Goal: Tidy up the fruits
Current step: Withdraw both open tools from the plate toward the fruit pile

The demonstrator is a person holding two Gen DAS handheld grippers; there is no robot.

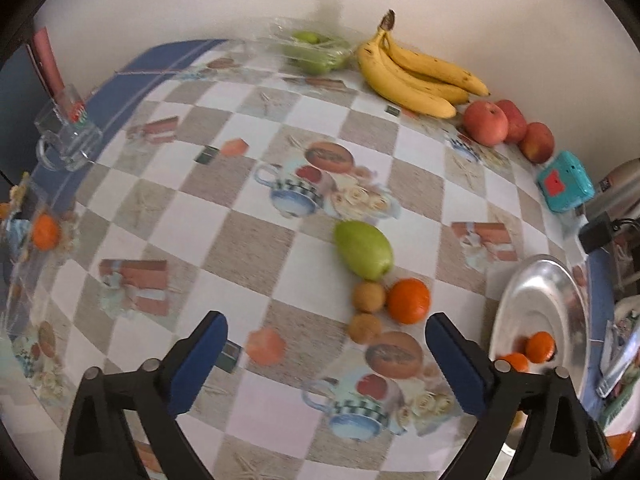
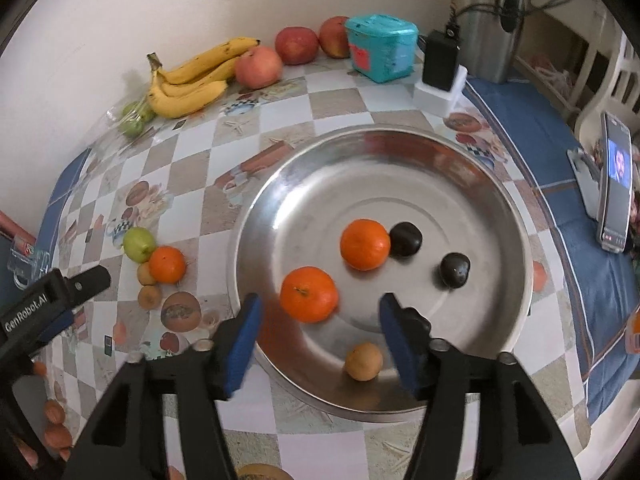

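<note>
A steel plate (image 2: 400,176) holds two oranges (image 2: 365,244) (image 2: 308,294), two dark fruits (image 2: 405,239) and a small brown fruit (image 2: 363,361). My right gripper (image 2: 320,300) hovers open over the plate's near side, with the nearer orange just beyond its tips and untouched. My left gripper (image 1: 326,320) stands wide open and empty above the tablecloth. Just ahead of it lie a green pear-like fruit (image 1: 364,250), an orange (image 1: 409,301) and two small brown fruits (image 1: 369,297). Bananas (image 1: 416,76), red apples (image 1: 486,124) and bagged green fruits (image 1: 316,50) line the wall.
A glass mug (image 1: 68,140) stands at the left table edge, with a lone orange (image 1: 46,232) near it. A teal box (image 2: 380,48), a black charger (image 2: 440,64) and a steel flask (image 2: 488,20) stand behind the plate. A phone (image 2: 616,188) is propped at the right.
</note>
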